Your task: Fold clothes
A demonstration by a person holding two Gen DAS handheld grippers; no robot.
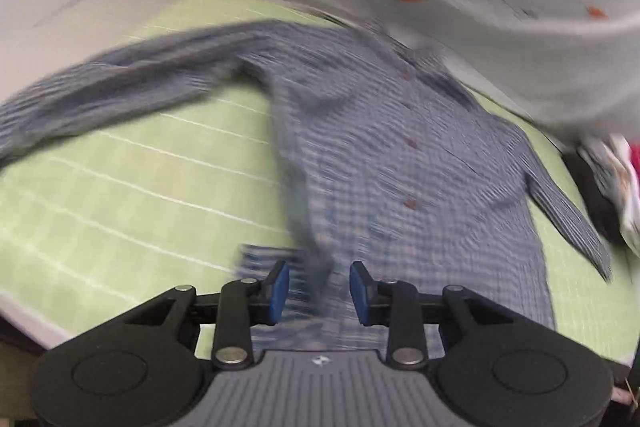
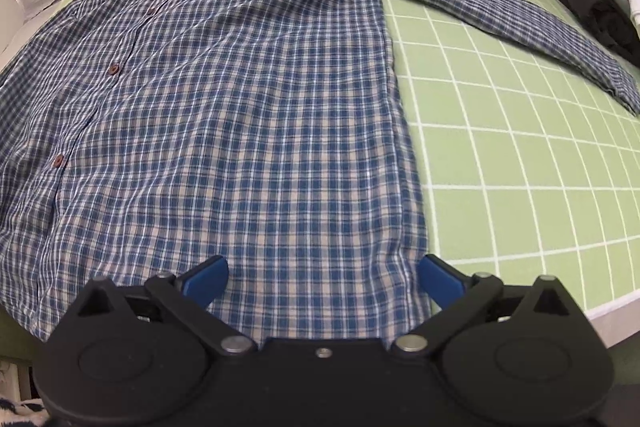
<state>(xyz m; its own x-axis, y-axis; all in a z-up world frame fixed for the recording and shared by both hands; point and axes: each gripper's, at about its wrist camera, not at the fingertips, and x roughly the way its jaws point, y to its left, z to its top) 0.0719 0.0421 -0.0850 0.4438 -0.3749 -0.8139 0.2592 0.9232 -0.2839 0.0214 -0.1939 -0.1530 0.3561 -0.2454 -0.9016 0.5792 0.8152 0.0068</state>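
Left wrist view: the shirt point(image 1: 384, 147) is seen spread button-side up on the green mat point(image 1: 132, 163), collar far, hem near. The left gripper point(image 1: 319, 287) is held at the hem, jaws partly open with a fold of cloth between the pads; whether it is pinched cannot be told through the blur. One sleeve is stretched out to the left.

Right wrist view: the shirt point(image 2: 224, 115) is shown lying directly ahead of the right gripper point(image 2: 322, 281), long axis running away toward the collar. The jaws are spread wide over the hem near the side seam, nothing held. The other sleeve point(image 2: 500, 11) is angled out rightward across the mat point(image 2: 520, 167). Both grippers are equally near the hem.
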